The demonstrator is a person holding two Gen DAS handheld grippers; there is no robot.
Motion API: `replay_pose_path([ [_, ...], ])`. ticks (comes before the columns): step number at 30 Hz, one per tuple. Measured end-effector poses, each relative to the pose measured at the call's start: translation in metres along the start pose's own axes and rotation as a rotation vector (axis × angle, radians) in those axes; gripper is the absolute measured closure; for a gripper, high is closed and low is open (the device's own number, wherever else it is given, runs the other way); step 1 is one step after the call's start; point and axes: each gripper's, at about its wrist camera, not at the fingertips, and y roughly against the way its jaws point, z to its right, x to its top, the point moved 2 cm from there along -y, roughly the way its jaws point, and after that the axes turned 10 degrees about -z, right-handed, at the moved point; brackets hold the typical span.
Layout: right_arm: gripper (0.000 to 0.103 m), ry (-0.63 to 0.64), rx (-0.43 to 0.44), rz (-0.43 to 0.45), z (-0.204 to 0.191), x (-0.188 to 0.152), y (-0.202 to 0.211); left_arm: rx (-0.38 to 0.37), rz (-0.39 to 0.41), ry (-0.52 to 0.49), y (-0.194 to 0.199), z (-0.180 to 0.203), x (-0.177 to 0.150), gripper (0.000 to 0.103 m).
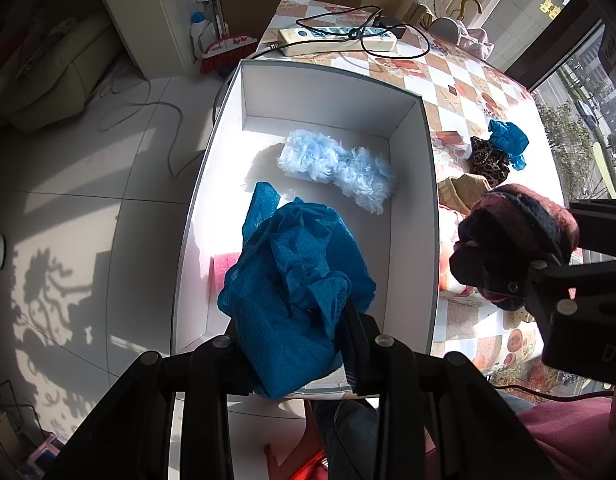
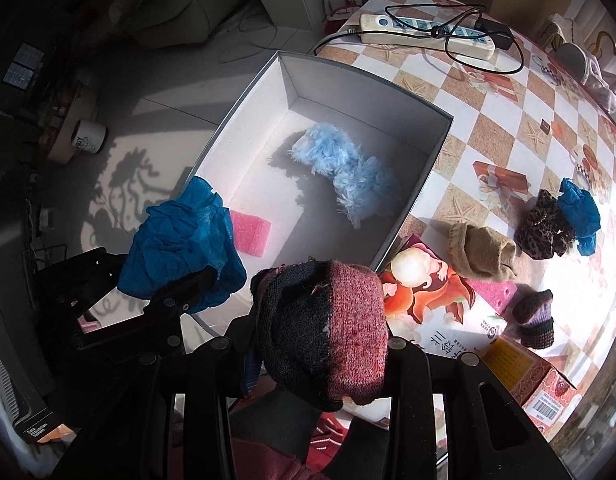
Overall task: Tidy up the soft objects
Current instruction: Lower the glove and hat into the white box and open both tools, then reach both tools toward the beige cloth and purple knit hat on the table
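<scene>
A white open box [image 1: 414, 184] [image 2: 424, 172] sits at the table's left edge. In it lie a fluffy light-blue piece [image 1: 340, 168] [image 2: 344, 168] and a pink sponge [image 1: 223, 272] [image 2: 251, 232]. My left gripper [image 1: 291, 344] [image 2: 187, 280] is shut on a crumpled blue cloth [image 1: 295, 280] [image 2: 179, 240], held over the box's near end. My right gripper [image 2: 320, 344] [image 1: 504, 264] is shut on a dark blue and red knit sock [image 2: 332, 320] [image 1: 520, 224], held just right of the box's near corner.
On the checkered table [image 2: 488, 128] lie a tan sock [image 2: 480, 256], a leopard-print piece [image 2: 544, 228], a small blue cloth [image 2: 580, 208], a dark purple sock [image 2: 536, 316], a pink sponge [image 2: 492, 296], printed boxes [image 2: 436, 308] and a power strip [image 2: 424, 32] with cables.
</scene>
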Motion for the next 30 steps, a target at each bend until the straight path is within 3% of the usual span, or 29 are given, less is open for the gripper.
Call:
replay_pose_path([
  [3,0.065,0.011,-0.003,-0.003,-0.004,0.002,-0.002,-0.003,-0.005,0.001,-0.002,0.0,0.0,0.063],
  [5,0.065,0.016,-0.002,-0.004,-0.006,0.004,-0.004,-0.005,-0.009,-0.001,-0.003,0.0,0.0,0.053],
  [7,0.06,0.019,0.006,-0.01,-0.007,0.006,-0.005,-0.009,-0.017,-0.01,-0.005,0.001,0.0,0.025],
  [8,0.052,0.019,0.007,-0.009,-0.008,0.006,-0.005,-0.008,-0.02,-0.013,-0.006,0.002,-0.001,0.021],
  [10,0.051,0.024,0.016,-0.01,-0.008,0.007,-0.004,-0.01,-0.057,-0.023,-0.01,0.004,-0.001,0.02],
  [11,0.039,0.024,0.022,-0.017,-0.008,0.008,-0.005,-0.018,-0.087,-0.022,-0.015,0.004,-0.001,0.02],
  [12,0.021,0.019,0.027,-0.021,-0.007,0.009,-0.005,-0.049,-0.103,-0.005,-0.021,0.003,-0.002,0.02],
  [13,0.019,0.01,0.011,-0.02,-0.005,0.009,-0.005,-0.067,-0.103,0.007,-0.027,0.002,-0.002,0.019],
  [15,0.019,0.003,0.034,-0.039,-0.002,0.01,-0.006,-0.065,-0.087,0.018,-0.036,0.001,-0.003,0.017],
  [18,0.019,-0.027,0.055,-0.063,0.004,0.009,-0.006,-0.068,-0.066,0.05,-0.046,-0.004,-0.001,0.0],
  [24,0.019,-0.131,0.061,0.004,0.04,0.006,0.023,-0.179,-0.062,0.082,-0.063,-0.005,0.011,0.0],
  [30,0.018,-0.373,0.074,0.12,0.133,-0.019,0.072,-0.199,-0.065,-0.023,-0.066,0.037,0.042,0.0],
])
